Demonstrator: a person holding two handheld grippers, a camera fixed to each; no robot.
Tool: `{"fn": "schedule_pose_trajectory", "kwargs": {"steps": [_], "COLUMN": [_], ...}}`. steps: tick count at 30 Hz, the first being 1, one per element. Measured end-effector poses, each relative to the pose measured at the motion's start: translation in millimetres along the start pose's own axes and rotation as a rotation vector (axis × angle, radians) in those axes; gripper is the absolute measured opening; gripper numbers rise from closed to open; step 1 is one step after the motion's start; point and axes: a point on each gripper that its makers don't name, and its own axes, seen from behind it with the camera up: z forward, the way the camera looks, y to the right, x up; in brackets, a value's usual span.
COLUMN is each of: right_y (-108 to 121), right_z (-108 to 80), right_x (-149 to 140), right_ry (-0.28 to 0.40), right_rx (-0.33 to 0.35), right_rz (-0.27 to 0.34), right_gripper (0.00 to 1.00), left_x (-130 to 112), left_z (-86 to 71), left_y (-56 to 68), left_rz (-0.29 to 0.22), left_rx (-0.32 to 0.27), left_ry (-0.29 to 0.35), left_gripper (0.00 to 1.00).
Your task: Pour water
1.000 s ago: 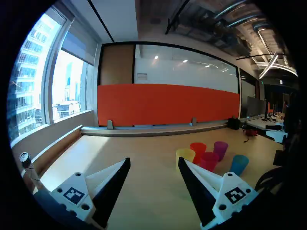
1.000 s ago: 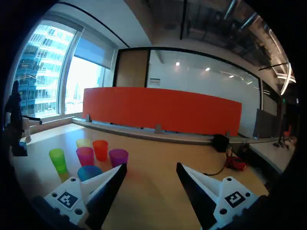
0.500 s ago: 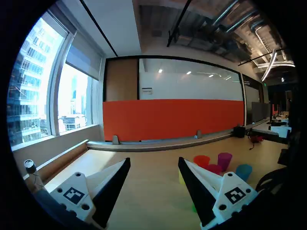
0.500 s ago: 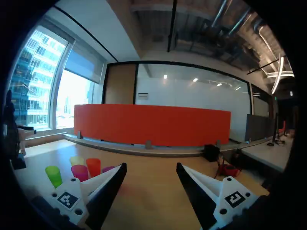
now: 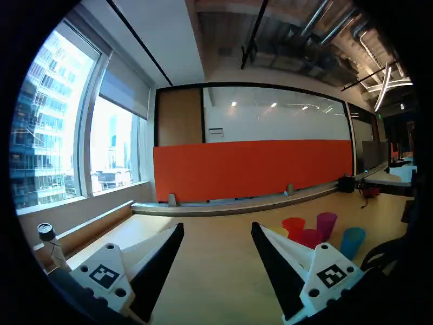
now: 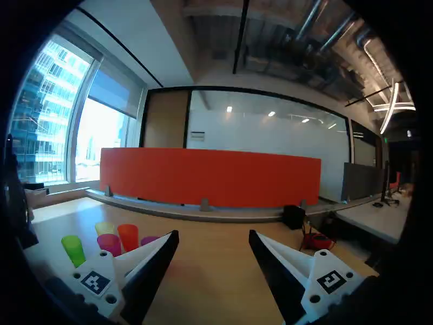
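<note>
In the left gripper view a small capped bottle [image 5: 50, 244] stands at 8 o'clock by the window ledge, too small for me to tell what is in it. My left gripper [image 5: 217, 225] hangs over the wooden table [image 5: 216, 287] with its jaws wide apart and nothing between them. At 4 o'clock, past my right-hand jaw, a cluster of plastic cups stands upright on the table: a yellow cup [image 5: 280, 232] mostly hidden behind the jaw tip, an orange cup [image 5: 294, 226], a pink cup [image 5: 312, 238], a purple cup [image 5: 326, 223] and a blue cup [image 5: 352, 241] just apart at the right end. From this low angle I cannot see into any of them. In the right gripper view the cups sit at 8 o'clock, with a green cup [image 6: 72, 249] farthest left and the purple one half hidden behind a jaw. My right gripper [image 6: 214, 233] also has its jaws spread wide, holding nothing.
</note>
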Motion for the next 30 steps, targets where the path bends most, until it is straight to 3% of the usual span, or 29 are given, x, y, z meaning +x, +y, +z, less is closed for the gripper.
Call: {"fn": "schedule_pose_trajectory", "kwargs": {"steps": [30], "right_y": [-3.0], "right_z": [-1.2], "right_x": [-2.7], "right_ry": [-0.017], "right_rx": [-0.004], "right_rz": [-0.002], "right_gripper": [1.0], "left_x": [-50.0], "left_z": [2.2], "left_y": [9.7], "left_rz": [-0.035], "left_rx": [0.02], "left_ry": [-0.015], "left_gripper": [0.92]}}
